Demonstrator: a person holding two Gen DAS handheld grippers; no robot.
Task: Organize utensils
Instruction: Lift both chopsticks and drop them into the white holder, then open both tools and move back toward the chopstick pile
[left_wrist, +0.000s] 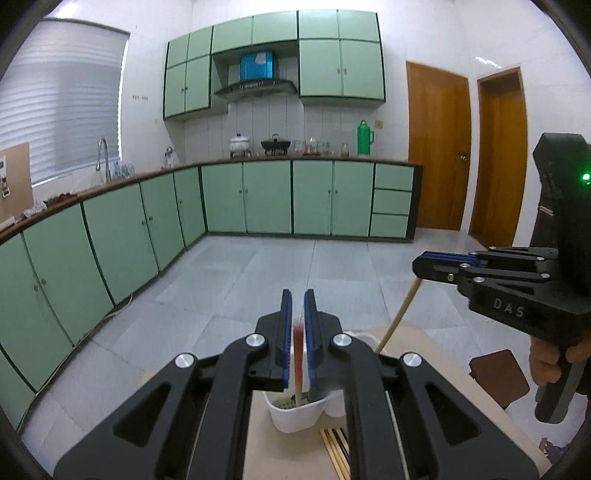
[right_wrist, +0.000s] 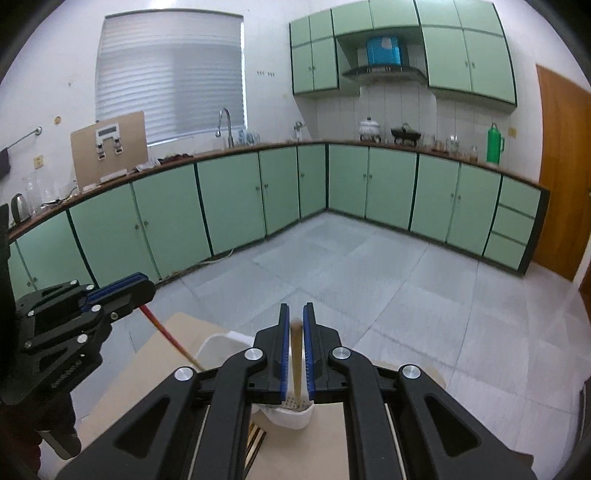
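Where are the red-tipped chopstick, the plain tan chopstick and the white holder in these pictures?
red-tipped chopstick (left_wrist: 297, 354): left wrist view, on its red upper end between the blue pads.
plain tan chopstick (right_wrist: 296, 365): right wrist view, on its shaft between the pads.
white holder (left_wrist: 295, 415): left wrist view, on its front wall.
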